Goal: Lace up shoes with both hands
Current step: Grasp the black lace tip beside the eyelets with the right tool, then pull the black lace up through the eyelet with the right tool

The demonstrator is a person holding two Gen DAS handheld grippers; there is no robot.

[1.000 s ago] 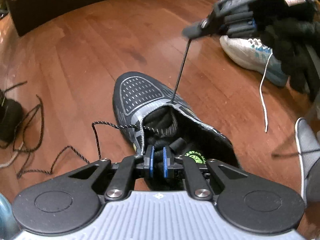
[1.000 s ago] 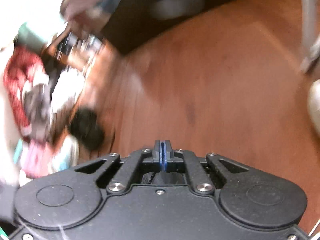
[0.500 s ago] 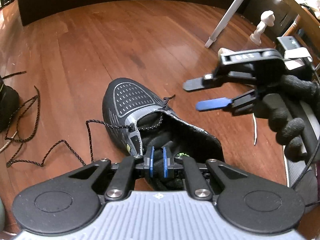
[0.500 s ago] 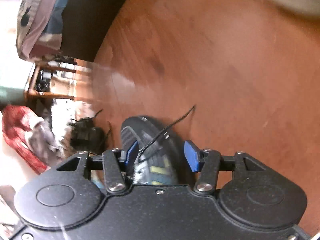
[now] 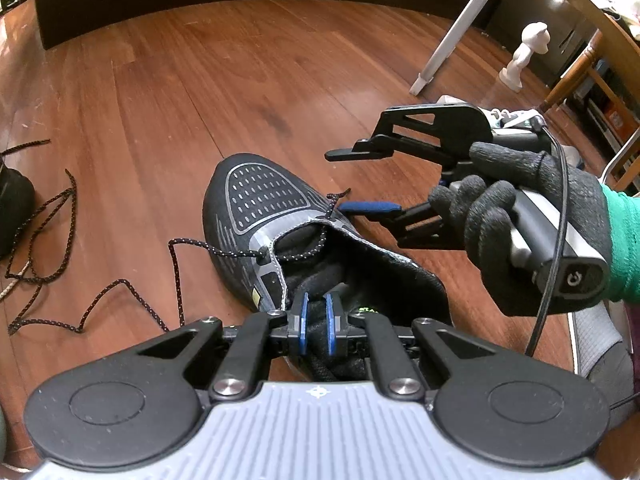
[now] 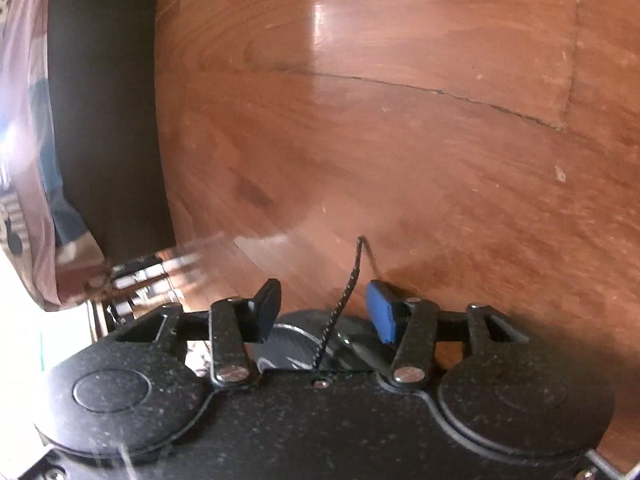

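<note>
A black shoe [image 5: 260,208] lies on the wooden floor with its toe pointing away. My left gripper [image 5: 316,320] is shut on the shoe's tongue [image 5: 308,280]. A black speckled lace [image 5: 176,264] leaves the left eyelet and trails over the floor. Its short end [image 5: 334,200] sticks out of the right eyelet. My right gripper [image 5: 336,182], in a gloved hand, is turned on its side at that end. In the right wrist view the lace end [image 6: 348,280] stands between the closing jaws of the right gripper [image 6: 324,308], touching neither pad.
A second dark shoe [image 5: 12,208] with loose lace loops [image 5: 40,232] sits at the left edge. A white shoe [image 5: 504,114], a white stand leg [image 5: 452,40] and a white figurine [image 5: 524,56] are at the right. Dark furniture [image 5: 200,0] lines the back. A grey-socked foot [image 5: 600,344] is near right.
The right gripper let go of the lace end it held taut above the shoe, opened, rolled onto its side and came down beside the right eyelet. The left gripper kept its hold.
</note>
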